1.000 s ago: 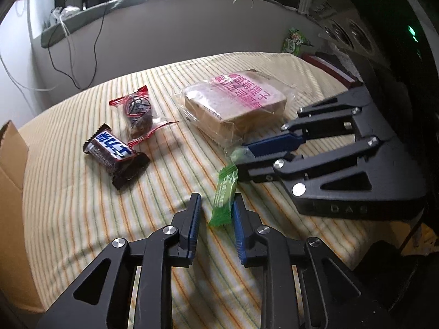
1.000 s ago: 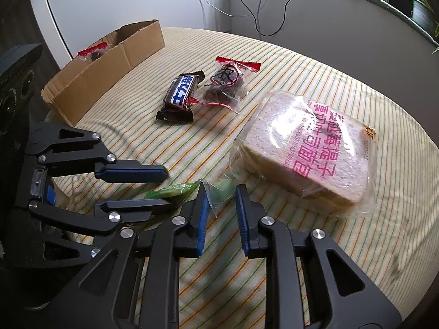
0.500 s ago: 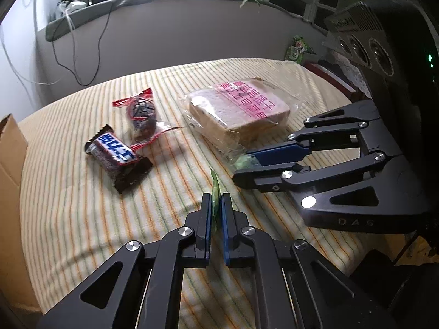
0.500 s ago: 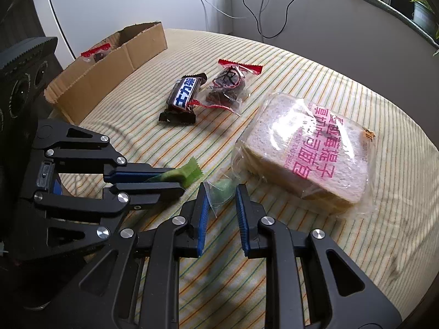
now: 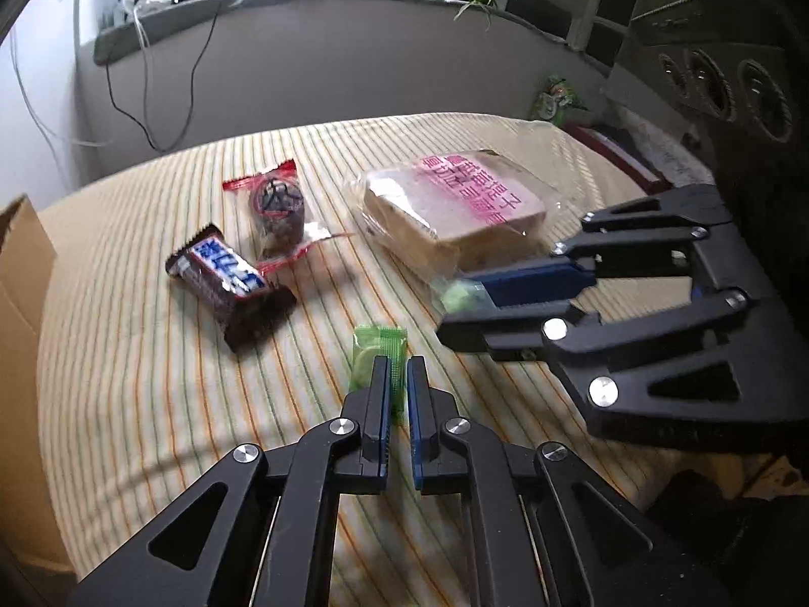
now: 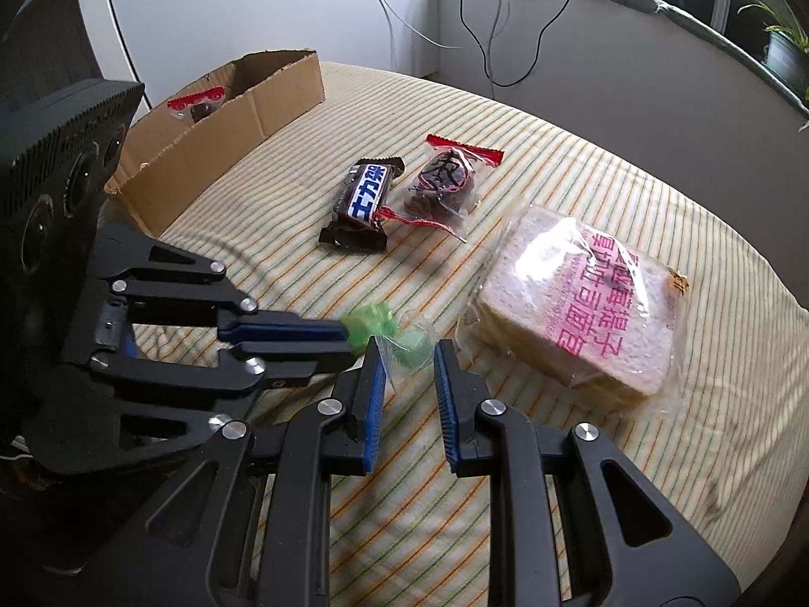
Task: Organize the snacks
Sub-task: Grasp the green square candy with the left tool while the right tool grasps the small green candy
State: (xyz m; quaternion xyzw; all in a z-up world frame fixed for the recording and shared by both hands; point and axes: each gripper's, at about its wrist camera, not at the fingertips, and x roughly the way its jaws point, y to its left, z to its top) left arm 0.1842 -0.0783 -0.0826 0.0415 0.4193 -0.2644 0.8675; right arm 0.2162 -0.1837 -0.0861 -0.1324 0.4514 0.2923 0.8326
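1. Two grippers met on one item. The left gripper (image 5: 398,369) was clamped on the near end of the small green plastic candy wrapper (image 5: 380,354), at lower centre of the left wrist view.
2. The wrapper's long axis ran up-frame, away from the left gripper, roughly in line with its fingers. Its far end pointed toward the dark brown chocolate bar with a blue and white label (image 5: 228,287).
3. The right gripper (image 6: 406,354) had its jaws as closed as they get, with a gap left. A second green candy in a clear wrapper (image 6: 412,341) sat between them; I judged it held.
4. The open brown cardboard box (image 6: 222,136) lay in the upper left of the right wrist view, past the left gripper (image 6: 349,338). Judgement: the left hand was nearer the box.
5. The clear-bagged sliced bread loaf with pink print (image 6: 581,303) lay at right, just beside the right gripper.
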